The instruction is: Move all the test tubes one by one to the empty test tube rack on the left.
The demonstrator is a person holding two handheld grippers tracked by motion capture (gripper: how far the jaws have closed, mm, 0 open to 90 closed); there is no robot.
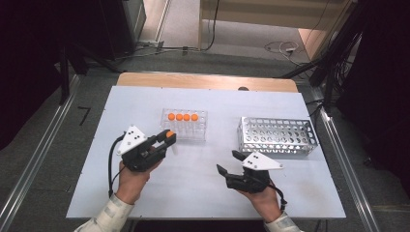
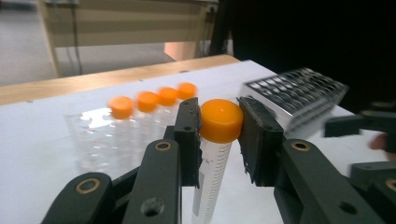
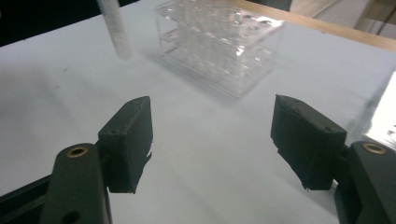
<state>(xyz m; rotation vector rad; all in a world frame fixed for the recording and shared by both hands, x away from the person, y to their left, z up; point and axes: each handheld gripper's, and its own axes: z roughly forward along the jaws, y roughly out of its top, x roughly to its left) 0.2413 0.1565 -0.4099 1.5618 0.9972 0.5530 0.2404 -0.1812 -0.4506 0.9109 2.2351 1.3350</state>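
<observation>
An orange-capped tube (image 2: pixel 212 154) is clamped at its cap by the left gripper (image 2: pixel 219 126), held upright just off the clear rack's (image 1: pixel 184 126) near edge, toward the tabletop's (image 1: pixel 145 193) middle. The right gripper (image 3: pixel 212 140) is held open and empty nearer the front edge, before the metal rack (image 1: pixel 276 136)
</observation>
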